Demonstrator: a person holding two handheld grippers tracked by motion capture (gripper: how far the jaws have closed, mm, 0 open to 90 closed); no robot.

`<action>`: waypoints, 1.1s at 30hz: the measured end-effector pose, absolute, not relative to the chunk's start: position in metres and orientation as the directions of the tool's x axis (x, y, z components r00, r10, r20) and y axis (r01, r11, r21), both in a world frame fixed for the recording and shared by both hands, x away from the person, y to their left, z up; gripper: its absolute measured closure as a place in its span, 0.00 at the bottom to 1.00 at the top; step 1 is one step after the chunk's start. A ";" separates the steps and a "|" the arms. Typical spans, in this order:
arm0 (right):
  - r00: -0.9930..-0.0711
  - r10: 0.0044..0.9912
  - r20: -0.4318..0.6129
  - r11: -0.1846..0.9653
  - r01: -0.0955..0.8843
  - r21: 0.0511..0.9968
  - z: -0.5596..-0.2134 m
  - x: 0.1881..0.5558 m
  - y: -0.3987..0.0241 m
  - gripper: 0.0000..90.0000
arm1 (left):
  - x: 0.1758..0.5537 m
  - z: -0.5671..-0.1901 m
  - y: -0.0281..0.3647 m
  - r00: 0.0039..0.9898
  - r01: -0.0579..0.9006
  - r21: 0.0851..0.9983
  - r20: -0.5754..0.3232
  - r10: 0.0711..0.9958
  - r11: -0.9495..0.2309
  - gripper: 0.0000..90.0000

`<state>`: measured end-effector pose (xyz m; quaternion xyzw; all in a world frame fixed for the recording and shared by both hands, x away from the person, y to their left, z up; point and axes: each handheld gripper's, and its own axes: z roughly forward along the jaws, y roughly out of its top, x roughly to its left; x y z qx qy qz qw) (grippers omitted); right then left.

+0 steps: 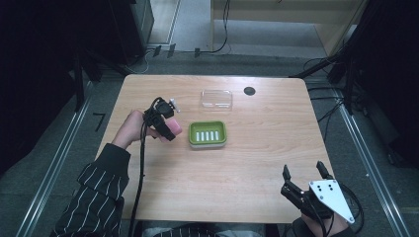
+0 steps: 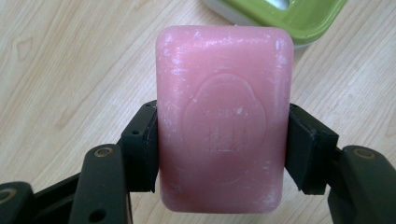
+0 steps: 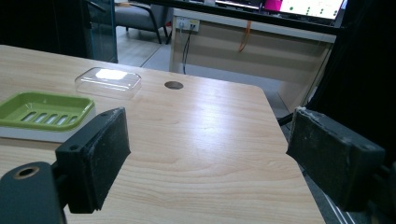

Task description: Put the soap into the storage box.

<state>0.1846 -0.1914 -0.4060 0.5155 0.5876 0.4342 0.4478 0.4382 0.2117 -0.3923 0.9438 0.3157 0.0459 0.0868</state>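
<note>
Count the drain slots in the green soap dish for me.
5. They sit side by side in a row across the floor of the green soap dish, seen from the high view. The right gripper view shows the same row; none looks covered.

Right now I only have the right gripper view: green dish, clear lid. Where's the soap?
Observer: In the left claw. The pink soap is clamped across its long sides.
Operator: Over the dish?
Observer: No. The high view puts it just left of the green dish, beside it, not above it.
Operator: Where's my right claw on the table?
Observer: The right claw is open at the near right corner of the table, well apart from the dish.
</note>
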 end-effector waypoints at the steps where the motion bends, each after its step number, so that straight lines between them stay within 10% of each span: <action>1: -0.065 0.995 -0.078 0.091 0.219 0.971 -0.406 0.184 -0.191 0.14 | 0.439 -0.392 0.210 0.800 0.584 0.191 0.030 0.600 -0.789 0.43; 33: -0.038 0.996 -0.079 0.086 0.238 0.967 -0.406 0.177 -0.198 0.14 | 0.450 -0.386 0.187 0.853 0.503 0.204 0.036 0.520 -0.840 0.43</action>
